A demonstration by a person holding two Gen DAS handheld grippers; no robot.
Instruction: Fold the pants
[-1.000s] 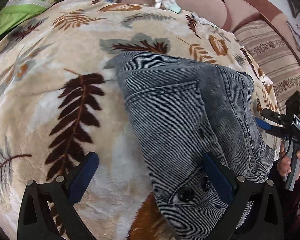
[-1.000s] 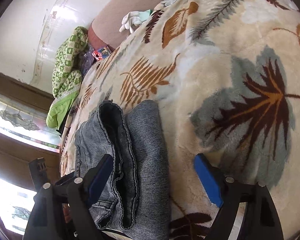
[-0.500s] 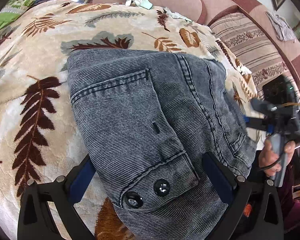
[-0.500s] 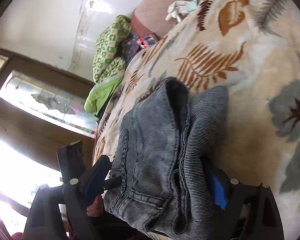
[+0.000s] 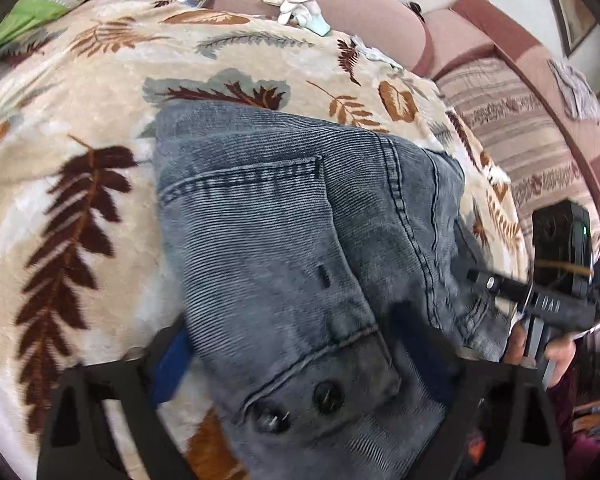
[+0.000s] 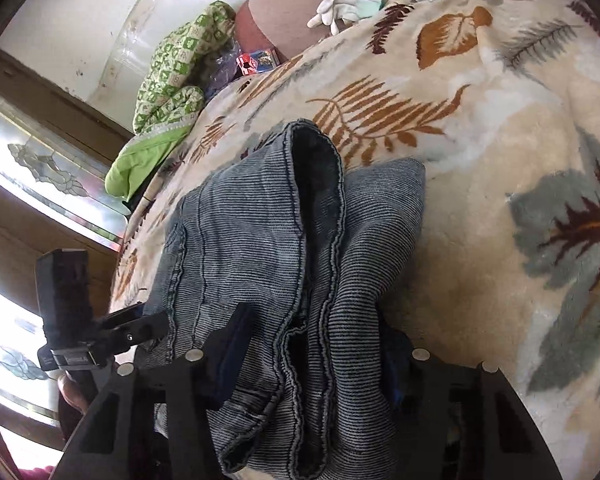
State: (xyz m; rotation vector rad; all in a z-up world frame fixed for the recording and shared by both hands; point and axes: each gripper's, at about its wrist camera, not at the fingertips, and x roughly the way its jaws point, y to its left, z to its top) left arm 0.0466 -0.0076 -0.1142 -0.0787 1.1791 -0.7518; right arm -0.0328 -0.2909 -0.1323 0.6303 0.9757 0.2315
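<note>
1. The folded grey pants [image 5: 300,248] lie mid-frame on the leaf-print blanket [image 5: 80,160].
2. The left gripper [image 5: 300,354] straddles their waistband, fingers apart.
3. The right gripper [image 6: 312,356] is closing around the bunched hems.

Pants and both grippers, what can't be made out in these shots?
- Left gripper: pants cover its right pad; grip unclear, view blurred.
- Right gripper, jaws closing: denim hides its right pad.
- Pant legs: cut off by both views' bottom edges.
- Blanket under the pants: hidden.
</note>
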